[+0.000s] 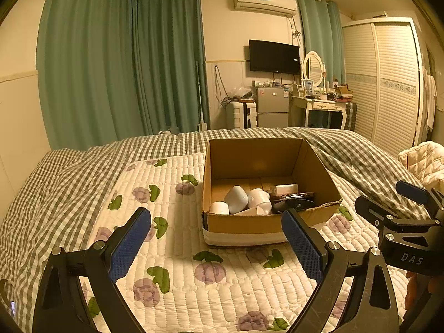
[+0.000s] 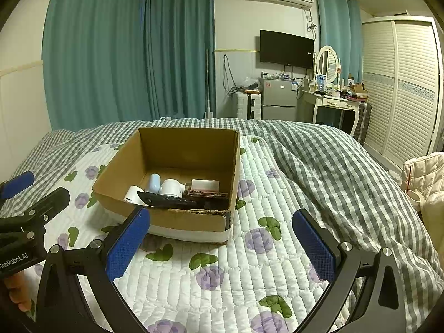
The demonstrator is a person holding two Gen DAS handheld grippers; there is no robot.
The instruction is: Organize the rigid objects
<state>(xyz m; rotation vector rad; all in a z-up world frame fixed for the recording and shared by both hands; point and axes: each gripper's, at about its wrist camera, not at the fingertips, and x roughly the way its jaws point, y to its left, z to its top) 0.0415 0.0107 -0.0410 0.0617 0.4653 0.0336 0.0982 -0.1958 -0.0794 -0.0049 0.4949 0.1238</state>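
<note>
Nearest each lens, both grippers hang with their blue-padded fingers spread wide and nothing between them: the left gripper (image 1: 216, 238) and the right gripper (image 2: 222, 238) hover side by side above a white quilted mat (image 1: 194, 277) printed with purple flowers, laid on the bed (image 2: 347, 166). Bare mat lies under and between the fingers up to the near wall of an open cardboard box (image 1: 244, 223), which stands toward the mat's far edge. Inside, against the near wall, sit a pale blue rounded case (image 1: 236, 198), white cups (image 1: 219, 208), a black knife-shaped object (image 2: 166, 201) and a white rectangular block (image 2: 205, 185). The right wrist view shows a dark reddish-brown flat item (image 2: 206, 194) beside the knife; the left wrist view half hides it behind the box wall. Rumpled grey checked bedding (image 2: 333, 152) rises right of the box. Beyond the bed's far edge stand green curtains (image 1: 111, 69), a wall television (image 1: 274, 57), a small fridge (image 1: 272, 105) and a dressing table (image 1: 322, 105).
</note>
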